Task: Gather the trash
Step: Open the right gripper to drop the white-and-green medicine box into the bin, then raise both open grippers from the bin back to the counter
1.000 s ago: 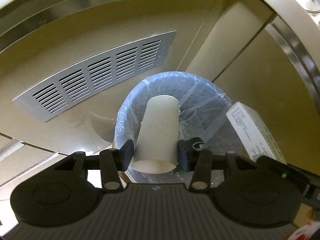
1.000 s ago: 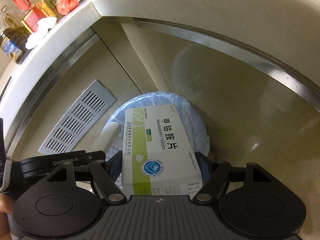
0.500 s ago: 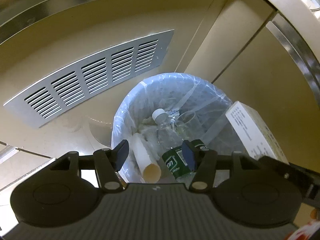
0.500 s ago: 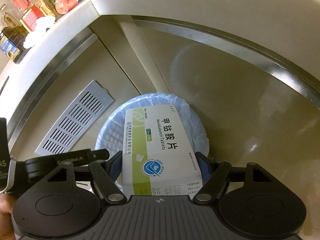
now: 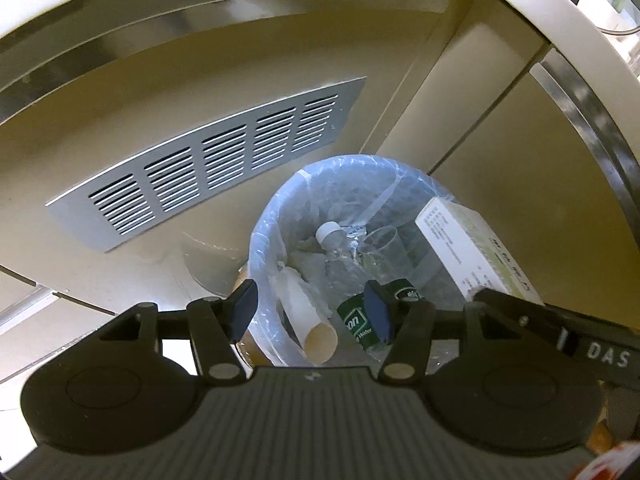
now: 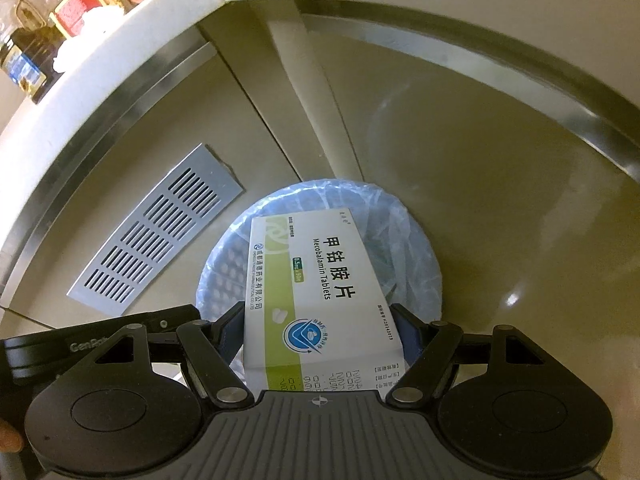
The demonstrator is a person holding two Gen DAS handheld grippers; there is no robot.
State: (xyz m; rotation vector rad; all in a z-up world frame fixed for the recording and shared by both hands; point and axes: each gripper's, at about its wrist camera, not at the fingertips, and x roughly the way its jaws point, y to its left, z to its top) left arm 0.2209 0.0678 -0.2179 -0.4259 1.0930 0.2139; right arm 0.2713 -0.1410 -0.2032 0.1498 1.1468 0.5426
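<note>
I keep my right gripper [image 6: 320, 332] clamped on the tablet box [image 6: 316, 296] directly over the lined bin [image 5: 272, 224] for a clean drop, left gripper [image 5: 310, 312] fingers spread empty above the paper cup [image 5: 308, 320] inside.

Both wrist views look steeply down, sharing lined bin [image 5: 276, 216].

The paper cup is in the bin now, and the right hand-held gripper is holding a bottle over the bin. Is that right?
Not quite. The right hand-held gripper holds a box of tablets, not a bottle; the right wrist view shows it pinched over the bin. The rest is right: the left wrist view shows the paper cup lying in the bin.
</note>
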